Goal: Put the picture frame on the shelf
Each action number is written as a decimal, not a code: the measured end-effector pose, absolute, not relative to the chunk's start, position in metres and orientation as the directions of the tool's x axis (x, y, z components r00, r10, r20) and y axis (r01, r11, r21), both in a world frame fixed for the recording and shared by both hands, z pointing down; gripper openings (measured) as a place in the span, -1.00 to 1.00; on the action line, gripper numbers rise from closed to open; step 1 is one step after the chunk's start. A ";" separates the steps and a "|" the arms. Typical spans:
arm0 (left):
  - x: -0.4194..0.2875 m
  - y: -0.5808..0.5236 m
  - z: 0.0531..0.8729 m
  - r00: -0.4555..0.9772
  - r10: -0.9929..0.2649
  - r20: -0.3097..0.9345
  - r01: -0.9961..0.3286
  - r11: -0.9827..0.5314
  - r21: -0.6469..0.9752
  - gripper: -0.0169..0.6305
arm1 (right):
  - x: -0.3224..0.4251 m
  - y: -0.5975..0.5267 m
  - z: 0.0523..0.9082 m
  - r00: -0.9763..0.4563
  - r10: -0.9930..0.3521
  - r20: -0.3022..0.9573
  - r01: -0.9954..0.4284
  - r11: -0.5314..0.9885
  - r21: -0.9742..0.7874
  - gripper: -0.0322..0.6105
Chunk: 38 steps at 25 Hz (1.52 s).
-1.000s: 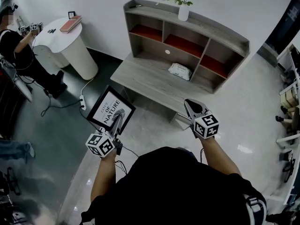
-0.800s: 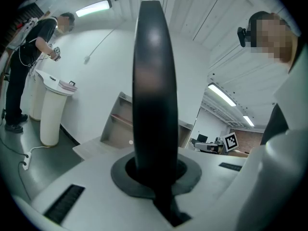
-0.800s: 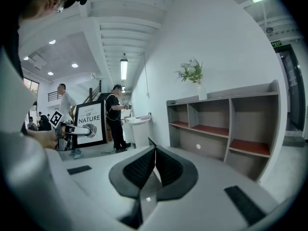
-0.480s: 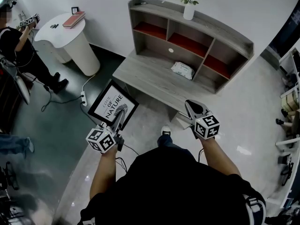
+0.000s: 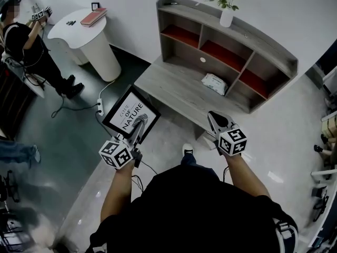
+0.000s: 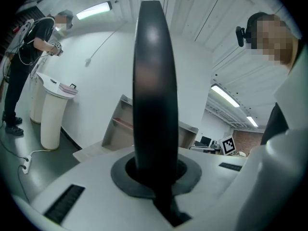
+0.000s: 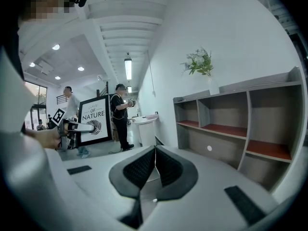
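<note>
A black picture frame (image 5: 131,115) with a white print reading "NATURE" is held up at the left of the head view, edge-on (image 6: 155,90) in the left gripper view. My left gripper (image 5: 138,133) is shut on its lower edge. The right gripper view shows the frame (image 7: 95,119) from the front. The grey wooden shelf (image 5: 231,33) with red-floored compartments stands ahead against the white wall, also seen as the shelf (image 7: 231,124). My right gripper (image 5: 215,119) is shut with nothing in it, its pads (image 7: 155,165) touching, level with the shelf's low front board.
A white vase of flowers (image 5: 227,16) stands on the shelf top. A white packet (image 5: 215,83) lies on the low front board (image 5: 174,86). A white round pedestal table (image 5: 92,41) stands at the left, beside a person (image 5: 26,41). A power strip (image 5: 100,107) and cable lie on the floor.
Both grippers and the frame have come closer to the shelf, which now sits further right in the head view. The frame stays in the left gripper's grip.
</note>
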<state>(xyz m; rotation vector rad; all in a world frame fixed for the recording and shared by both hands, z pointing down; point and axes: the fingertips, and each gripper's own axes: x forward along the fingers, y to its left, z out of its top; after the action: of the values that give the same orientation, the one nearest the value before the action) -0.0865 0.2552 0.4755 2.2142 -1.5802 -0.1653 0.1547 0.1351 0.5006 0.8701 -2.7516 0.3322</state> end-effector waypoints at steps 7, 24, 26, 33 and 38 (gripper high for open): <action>-0.091 0.226 0.480 0.342 -0.927 0.154 -0.880 -0.258 0.399 -0.86 | 0.156 0.099 0.509 -0.794 -0.530 0.298 -0.587 0.795 -0.151 -0.86; -0.106 0.148 0.487 0.338 -0.926 0.167 -0.870 -0.239 0.432 -0.86 | 0.133 0.014 0.516 -0.807 -0.504 0.307 -0.565 0.810 -0.156 -0.86; -0.107 0.142 0.487 0.338 -0.926 0.166 -0.868 -0.239 0.435 -0.86 | 0.129 0.006 0.516 -0.809 -0.501 0.308 -0.562 0.812 -0.156 -0.86; -0.112 0.122 0.485 0.326 -0.930 0.170 -0.867 -0.223 0.445 -0.86 | 0.117 -0.016 0.516 -0.822 -0.476 0.312 -0.540 0.826 -0.163 -0.86; -0.115 0.108 0.485 0.314 -0.933 0.177 -0.871 -0.209 0.444 -0.86 | 0.112 -0.035 0.517 -0.830 -0.462 0.312 -0.526 0.834 -0.167 -0.86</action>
<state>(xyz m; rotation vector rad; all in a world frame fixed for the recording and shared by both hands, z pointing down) -0.1149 0.1078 0.4849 2.1226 -1.5945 -0.1771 0.1119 -0.0347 0.5174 0.7562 -2.7558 0.3591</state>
